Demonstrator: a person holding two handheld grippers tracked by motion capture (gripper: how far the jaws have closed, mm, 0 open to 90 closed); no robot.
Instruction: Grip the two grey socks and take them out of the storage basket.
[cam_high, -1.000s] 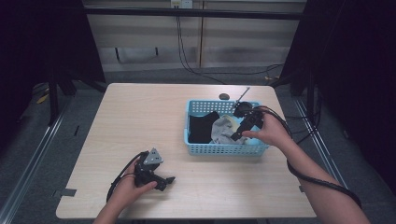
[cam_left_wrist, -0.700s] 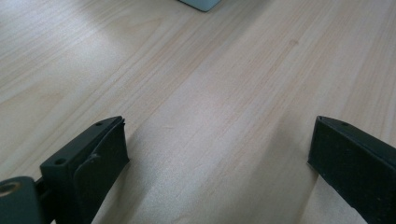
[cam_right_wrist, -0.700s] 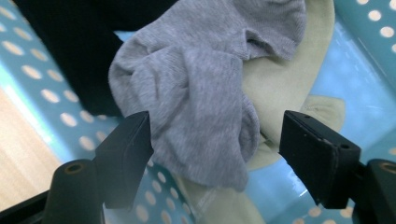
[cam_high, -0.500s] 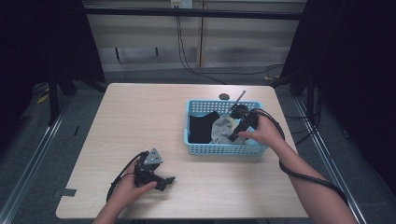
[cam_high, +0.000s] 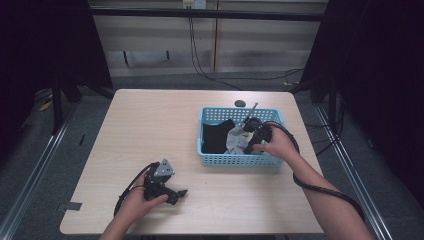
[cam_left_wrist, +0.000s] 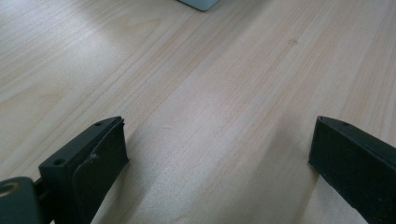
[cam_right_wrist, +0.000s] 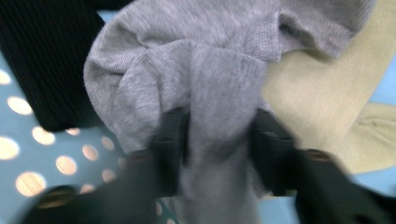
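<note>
A light blue plastic basket (cam_high: 239, 160) stands on the right half of the wooden table (cam_high: 150, 130). It holds a black cloth (cam_high: 216, 137), a grey sock (cam_high: 234, 141) and a beige sock (cam_right_wrist: 308, 102). My right gripper (cam_high: 246, 146) reaches down into the basket. Its jaws have just been closing, and a bunched fold of the grey sock (cam_right_wrist: 210, 84) is pinched between them (cam_right_wrist: 217, 135). My left gripper (cam_high: 176, 193) rests on the table at the front left, jaws wide open on bare wood (cam_left_wrist: 217, 140).
A small dark round object (cam_high: 240, 103) lies on the table just behind the basket. A corner of the basket (cam_left_wrist: 198, 3) shows at the top of the left gripper view. Black cables trail from both grippers along the person's forearms.
The right hand has dipped deeper into the basket, down onto the grey sock. The left hand and its gripper have stayed put.
</note>
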